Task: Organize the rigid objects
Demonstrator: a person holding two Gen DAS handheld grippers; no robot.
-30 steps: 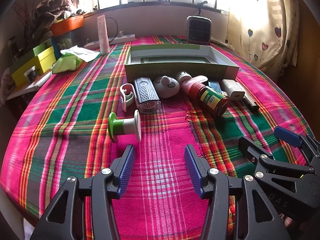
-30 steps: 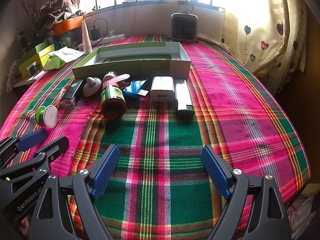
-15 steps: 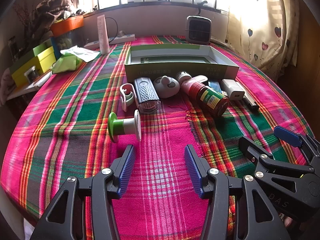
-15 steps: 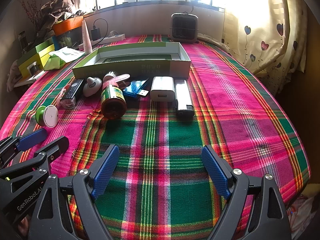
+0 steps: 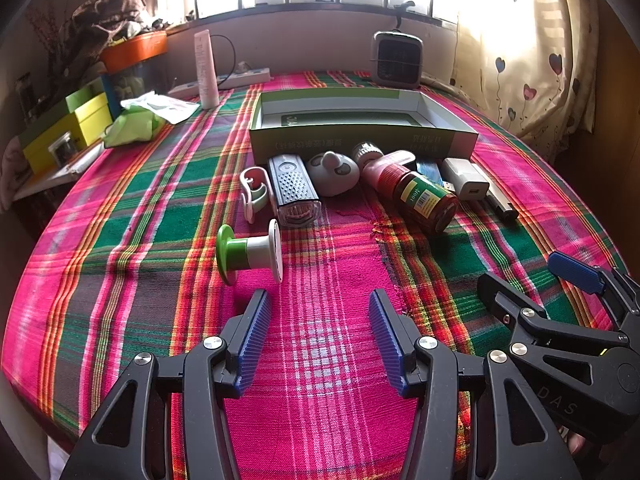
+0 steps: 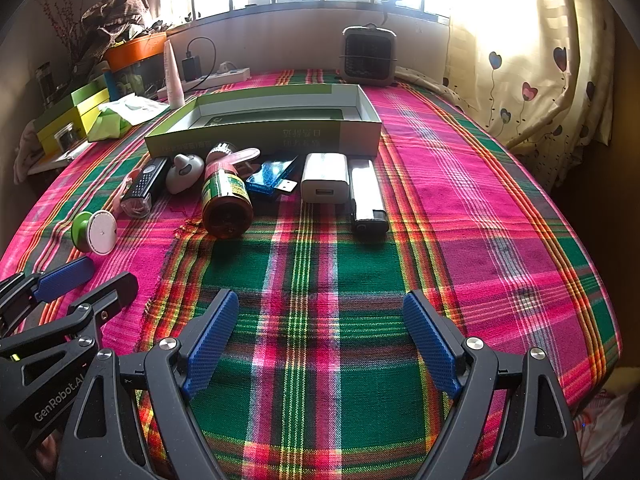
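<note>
both grippers gape empty — spool near left.

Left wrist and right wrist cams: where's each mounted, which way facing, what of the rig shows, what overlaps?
Left wrist: on the left gripper, low over the tablecloth, facing the window; nearest is the green spool; right gripper at its right edge.
Right wrist: on the right gripper, same heading, centred on the white charger; left gripper at its left edge.
Shared: open box, red bottle, heater.
</note>
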